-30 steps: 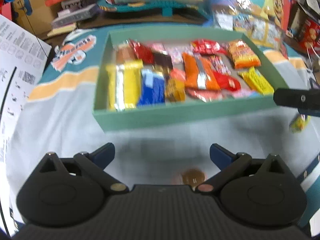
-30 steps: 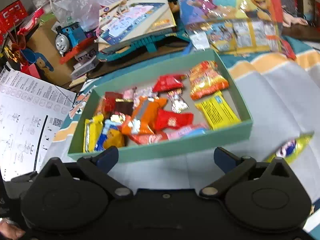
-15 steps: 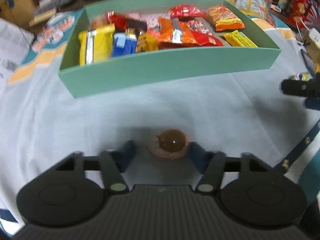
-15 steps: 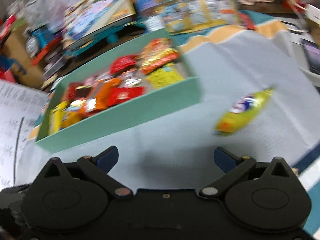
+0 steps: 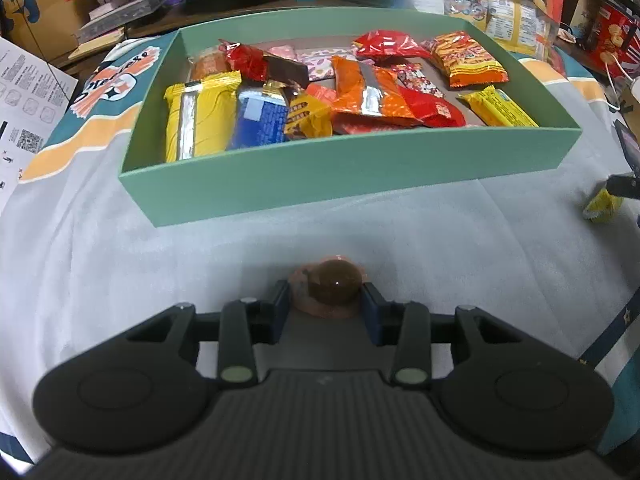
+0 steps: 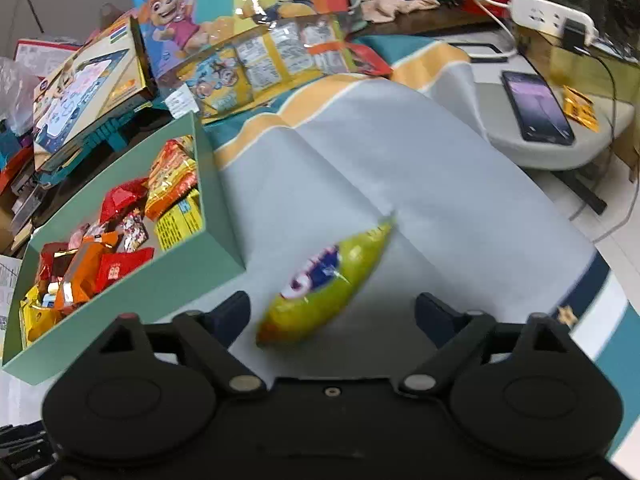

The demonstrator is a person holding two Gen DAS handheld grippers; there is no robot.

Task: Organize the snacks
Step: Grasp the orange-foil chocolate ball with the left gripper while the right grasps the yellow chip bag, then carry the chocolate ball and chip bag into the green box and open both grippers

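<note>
On the pale blue cloth [image 5: 400,232], a green box [image 5: 320,176] is sitting with its near wall facing the left wrist camera, and it is holding a loose heap of wrapped snacks. At its left end a yellow bar [image 5: 200,120] is lying lengthwise beside a blue packet [image 5: 260,120]; toward the middle an orange packet [image 5: 368,92] is overlapping a red one [image 5: 430,108]. At the back a red pouch [image 5: 386,44] is resting next to an orange-and-yellow bag [image 5: 466,58], and a slim yellow bar [image 5: 498,108] is lying along the right-hand wall.

Just short of the box, the left gripper [image 5: 325,310] is clamping a round brown sweet [image 5: 334,282] in a clear wrapper, its blue pads pressing on both sides of it, low over the cloth.

To the right of the box, the right gripper [image 6: 332,312] is hanging with its jaws standing wide apart. A yellow-green snack packet [image 6: 328,280] is lying on the cloth between those jaws, tilted diagonally and touching neither finger as far as the blurred view shows. From the right wrist camera the same box [image 6: 132,292] is showing at the left, apart from the packet.
</note>
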